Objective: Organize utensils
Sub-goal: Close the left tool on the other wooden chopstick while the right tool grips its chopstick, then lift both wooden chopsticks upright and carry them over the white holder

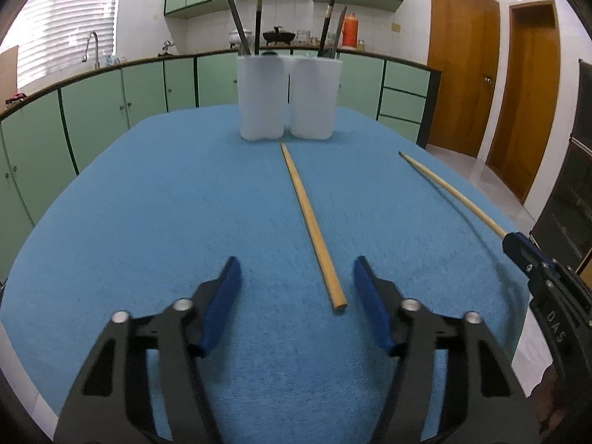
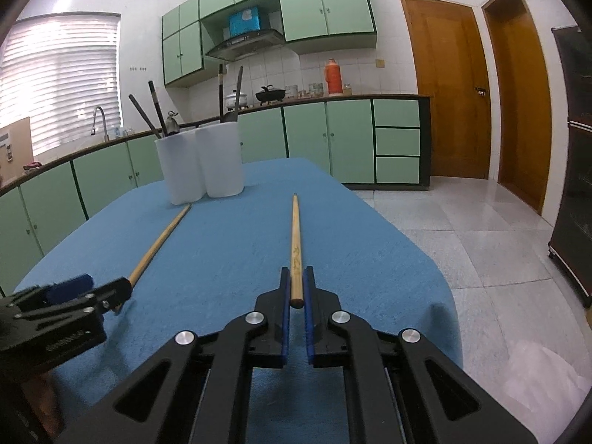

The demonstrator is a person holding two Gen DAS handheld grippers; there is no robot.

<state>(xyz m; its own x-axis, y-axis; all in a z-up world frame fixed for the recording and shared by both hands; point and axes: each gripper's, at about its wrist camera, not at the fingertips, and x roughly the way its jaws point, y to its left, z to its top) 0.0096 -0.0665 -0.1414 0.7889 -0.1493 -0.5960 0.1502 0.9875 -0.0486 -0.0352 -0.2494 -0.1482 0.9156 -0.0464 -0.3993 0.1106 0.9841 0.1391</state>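
- Chopsticks, two, pale wood: one [image 1: 312, 224] flat on the blue cloth of the tabletop [image 1: 148, 203], thin tip just short of the two white holders, thick butt lying between the blue pads of the left tool [image 1: 296, 298].
- Left tool: jaws apart, neither pad touching that chopstick, clear cloth visible on both sides of the butt; nothing gripped.
- Second chopstick [image 2: 295, 244]: clamped near its thick end by the right tool [image 2: 296, 292], blue pads pressed against both sides, shaft jutting forward with the thin tip toward the far end of the tabletop.
- Same clamped chopstick in the left wrist view at the right edge, rising at a slant from the right tool's dark tip; whether its far tip clears the cloth, cannot tell.
- Holders: two translucent white cups [image 1: 262, 98] [image 1: 313, 98], upright, side by side and touching, at the far end of the cloth.
- Contents of cups: dark-handled utensils [image 1: 258, 18], a pair in each, leaning outward above the rims.
- Surroundings: green kitchen cabinets [image 2: 307, 137] behind the tabletop, orange thermos [image 2: 332, 77] on the counter, wooden doors [image 2: 449, 88] to the right.
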